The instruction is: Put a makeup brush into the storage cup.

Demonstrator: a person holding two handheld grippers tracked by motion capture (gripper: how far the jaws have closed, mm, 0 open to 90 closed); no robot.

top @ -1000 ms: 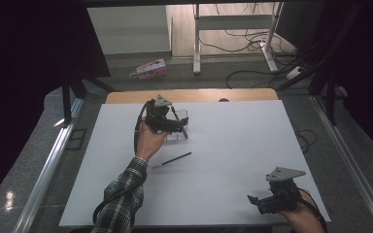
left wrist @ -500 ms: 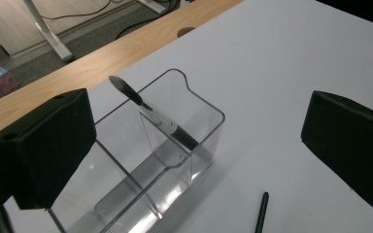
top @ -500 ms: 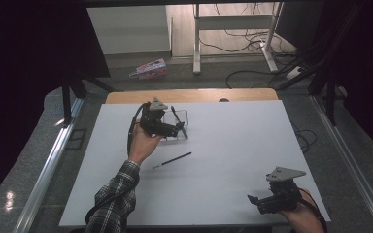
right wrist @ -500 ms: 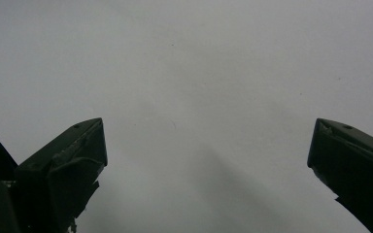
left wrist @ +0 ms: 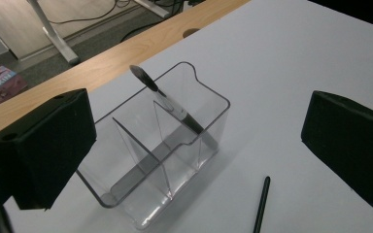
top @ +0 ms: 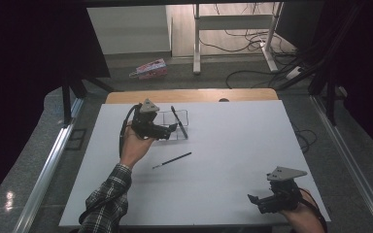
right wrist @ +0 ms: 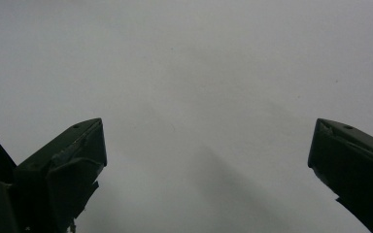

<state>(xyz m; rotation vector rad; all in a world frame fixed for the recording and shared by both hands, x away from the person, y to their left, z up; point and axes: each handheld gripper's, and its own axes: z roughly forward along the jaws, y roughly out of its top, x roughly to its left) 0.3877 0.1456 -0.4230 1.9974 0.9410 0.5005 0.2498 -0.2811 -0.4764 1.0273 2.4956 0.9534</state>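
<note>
Left gripper (top: 167,130), jaws spread, empty, hovers beside clear divided organizer (left wrist: 160,145) near far edge of worktop (top: 233,145), left of centre. One dark pen (left wrist: 167,99) leans inside end compartment. Second pen (top: 172,160) lies flat mid-worktop. Right gripper (top: 260,200), jaws spread, empty, rests near front right corner. Likely step: first pen stowed; next move calls for reaching second pen, closing across its shaft. No legible writing; booklet (top: 148,68) on floor unreadable.

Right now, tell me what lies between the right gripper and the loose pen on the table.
High view: bare white table between the right gripper and the pen.
</note>
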